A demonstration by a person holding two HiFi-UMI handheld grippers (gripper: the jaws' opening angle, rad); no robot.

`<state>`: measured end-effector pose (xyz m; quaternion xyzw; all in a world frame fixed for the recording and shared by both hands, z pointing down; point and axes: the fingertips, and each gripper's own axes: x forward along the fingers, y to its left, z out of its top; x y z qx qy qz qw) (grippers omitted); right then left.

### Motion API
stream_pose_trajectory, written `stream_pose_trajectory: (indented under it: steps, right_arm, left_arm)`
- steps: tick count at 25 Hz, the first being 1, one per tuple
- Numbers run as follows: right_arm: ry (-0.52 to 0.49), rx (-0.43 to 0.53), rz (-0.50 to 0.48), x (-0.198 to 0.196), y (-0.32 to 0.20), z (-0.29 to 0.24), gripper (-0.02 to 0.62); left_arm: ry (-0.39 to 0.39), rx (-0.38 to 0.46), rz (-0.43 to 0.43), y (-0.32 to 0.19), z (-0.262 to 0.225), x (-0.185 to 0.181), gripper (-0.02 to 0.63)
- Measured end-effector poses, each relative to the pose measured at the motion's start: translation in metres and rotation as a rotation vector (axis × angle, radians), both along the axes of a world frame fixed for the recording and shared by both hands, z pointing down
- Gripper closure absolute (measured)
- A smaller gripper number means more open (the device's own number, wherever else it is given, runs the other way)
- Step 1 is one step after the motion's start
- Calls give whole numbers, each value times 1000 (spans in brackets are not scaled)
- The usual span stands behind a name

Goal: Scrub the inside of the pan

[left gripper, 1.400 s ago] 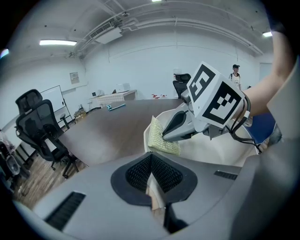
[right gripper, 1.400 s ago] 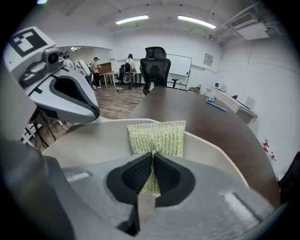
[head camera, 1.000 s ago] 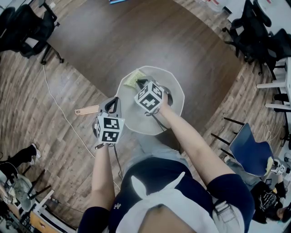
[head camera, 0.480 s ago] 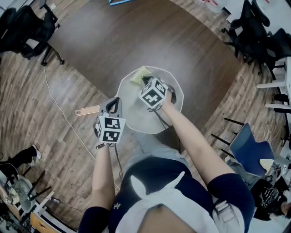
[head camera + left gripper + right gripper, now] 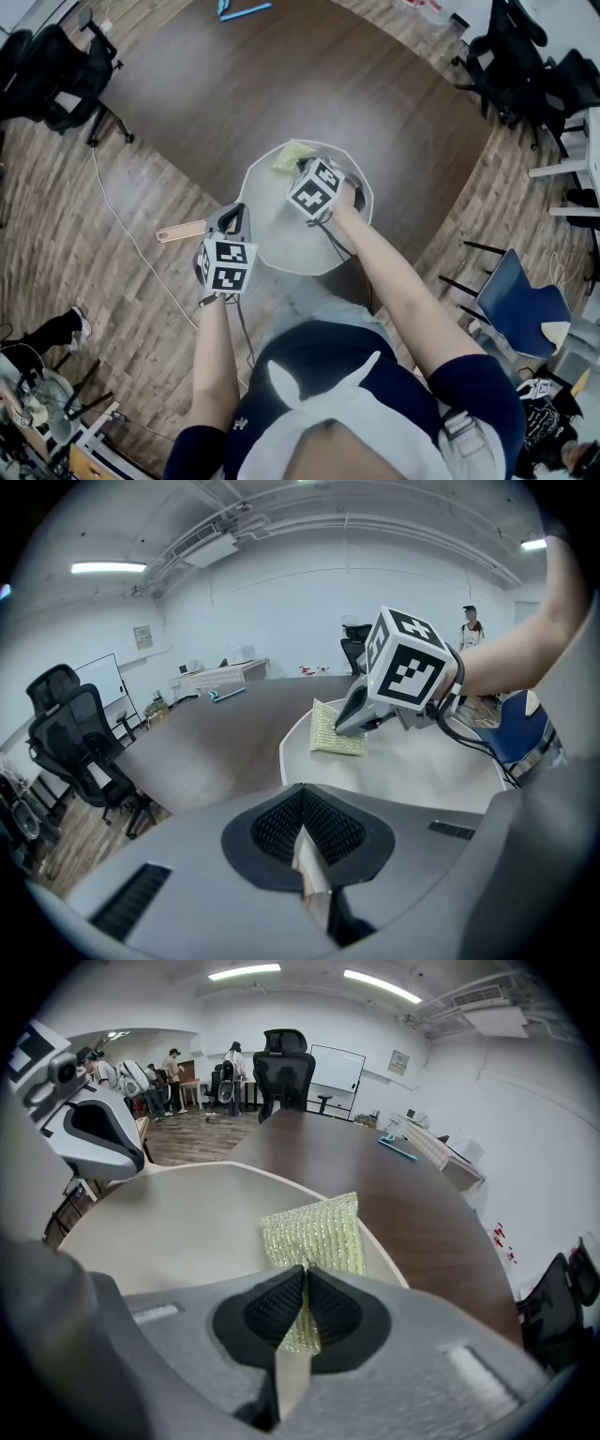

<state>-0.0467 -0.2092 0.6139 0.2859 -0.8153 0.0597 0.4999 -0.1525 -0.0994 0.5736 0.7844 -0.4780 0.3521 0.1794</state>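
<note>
Wood-plank floor [image 5: 112, 281] in the head view, dark brown table [image 5: 281, 84] at 12. Office chairs [image 5: 66, 66] at 10 and 2, blue chair [image 5: 520, 314] at 4. Pale pan [image 5: 281, 234] at centre, wooden handle [image 5: 183, 230] out toward 9. Left gripper [image 5: 230, 223] is on the handle, forearm coming up from 6. Right gripper [image 5: 302, 169] is at the pan's 12 edge on the yellow-green sponge [image 5: 292, 155]; its cube blocks part of the pan.

Left gripper view: jaws clamped tight on the handle's pale end. Sponge lies on the pan at 12 under the right gripper.

Right gripper view: jaws pinched on the sponge's near edge, the rest flat on the pan's inside by the rim. Black chair [image 5: 286, 1058] and whiteboard [image 5: 337, 1065] at 12.
</note>
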Motion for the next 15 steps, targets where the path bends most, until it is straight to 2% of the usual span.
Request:
stream_pose_trajectory:
  steps: [15]
  right_arm:
    - [103, -55, 24, 35, 3, -2, 580]
  left_arm:
    - [-12, -24, 10, 5, 1, 1, 601]
